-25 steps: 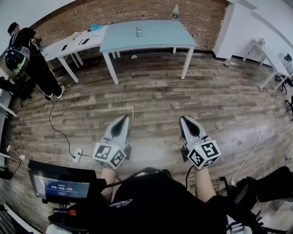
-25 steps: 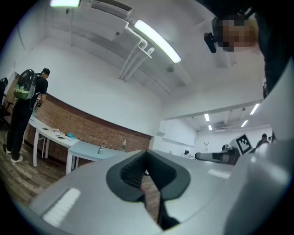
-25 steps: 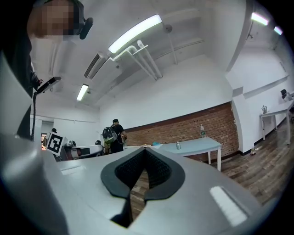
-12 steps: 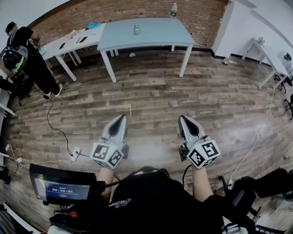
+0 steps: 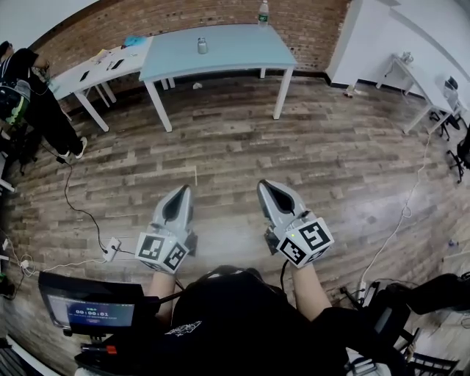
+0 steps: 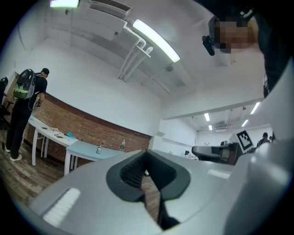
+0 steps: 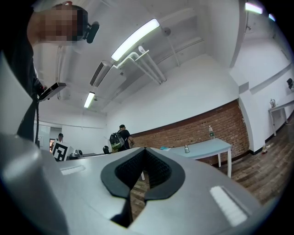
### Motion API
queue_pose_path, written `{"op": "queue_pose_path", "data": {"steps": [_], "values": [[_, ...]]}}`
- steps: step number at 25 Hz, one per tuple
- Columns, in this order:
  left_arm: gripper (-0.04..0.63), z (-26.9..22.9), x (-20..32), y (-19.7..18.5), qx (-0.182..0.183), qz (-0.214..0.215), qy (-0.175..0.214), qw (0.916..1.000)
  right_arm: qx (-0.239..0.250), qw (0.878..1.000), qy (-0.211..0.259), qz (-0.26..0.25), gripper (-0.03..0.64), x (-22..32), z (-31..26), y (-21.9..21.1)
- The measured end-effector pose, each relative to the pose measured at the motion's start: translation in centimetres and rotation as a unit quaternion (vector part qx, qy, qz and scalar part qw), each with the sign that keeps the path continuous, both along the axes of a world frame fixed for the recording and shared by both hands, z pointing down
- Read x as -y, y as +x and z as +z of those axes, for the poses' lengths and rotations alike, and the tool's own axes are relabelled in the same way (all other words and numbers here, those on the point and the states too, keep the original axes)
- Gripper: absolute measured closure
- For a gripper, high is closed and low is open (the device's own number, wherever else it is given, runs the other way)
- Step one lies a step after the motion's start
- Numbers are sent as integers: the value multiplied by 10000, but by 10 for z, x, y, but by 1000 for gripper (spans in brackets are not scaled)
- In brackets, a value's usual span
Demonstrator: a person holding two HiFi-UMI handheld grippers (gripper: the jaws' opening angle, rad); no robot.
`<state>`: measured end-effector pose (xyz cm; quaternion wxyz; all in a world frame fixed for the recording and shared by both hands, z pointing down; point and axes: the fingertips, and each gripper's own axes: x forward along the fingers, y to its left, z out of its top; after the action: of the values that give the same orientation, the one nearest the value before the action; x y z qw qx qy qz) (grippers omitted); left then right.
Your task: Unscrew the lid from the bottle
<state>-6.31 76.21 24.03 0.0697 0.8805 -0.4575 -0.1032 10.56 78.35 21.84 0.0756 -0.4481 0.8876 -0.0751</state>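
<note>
Left gripper (image 5: 181, 191) and right gripper (image 5: 265, 185) closed above floor (image 5: 330, 161)

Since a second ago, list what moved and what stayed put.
The whole head view slid left: the blue table, the water bottle on it, the left tongs and the right tongs all sit further left, likely the head turning rather than things moving. Nothing was grasped or released. Both tongs stay shut and empty above the wooden floor.

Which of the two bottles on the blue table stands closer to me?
The short grey bottle, in mid-table; the taller green-labelled bottle stands at the far edge by the brick wall.
</note>
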Motion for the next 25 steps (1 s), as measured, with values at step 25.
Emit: {"op": "queue_pose_path", "data": {"steps": [25], "values": [[595,9,4,19,27,-218,-33,9998,-70,9999,-101,-40,615,8,14,37]]}}
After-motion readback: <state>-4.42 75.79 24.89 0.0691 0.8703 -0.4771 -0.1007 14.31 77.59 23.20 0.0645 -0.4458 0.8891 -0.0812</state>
